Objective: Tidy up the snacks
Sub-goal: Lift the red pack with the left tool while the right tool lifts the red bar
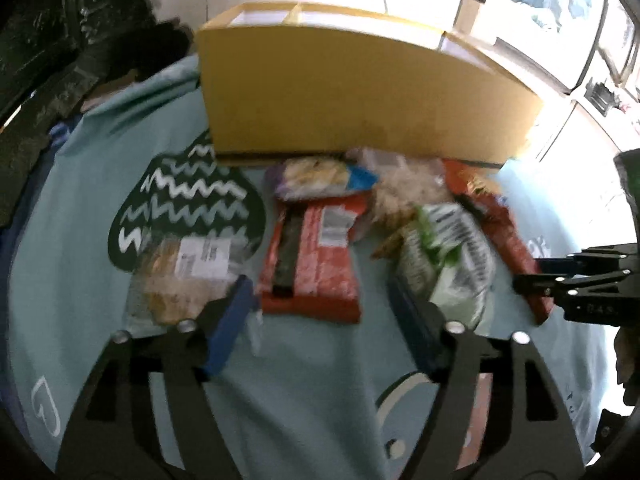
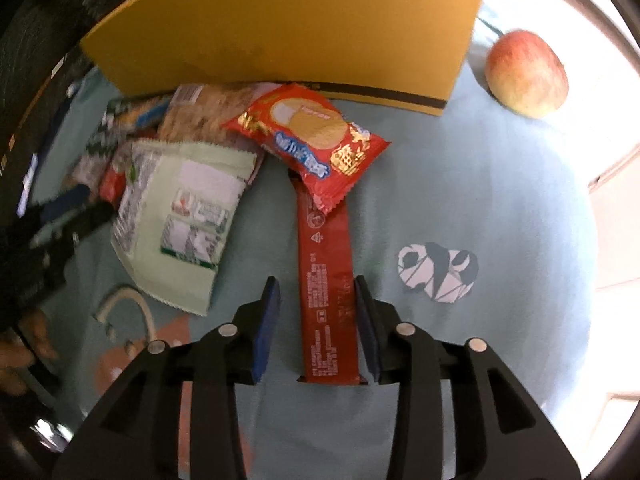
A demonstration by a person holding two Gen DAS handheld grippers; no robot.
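Both pairs of fingers hold nothing: your left gripper (image 1: 320, 312) wide, your right gripper (image 2: 316, 320) narrow astride the bar (image 2: 326, 280). You're at the pick; close on it, then lift it to the box (image 2: 300, 28) behind.

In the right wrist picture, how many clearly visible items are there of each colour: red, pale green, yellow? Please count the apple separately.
Red: 2, biscuit packet and long bar wrapper
Pale green: 1, snack packet
Yellow: 1, box
Apple: 1
Total: 5
The blurred, half-hidden packets at the left are not counted.
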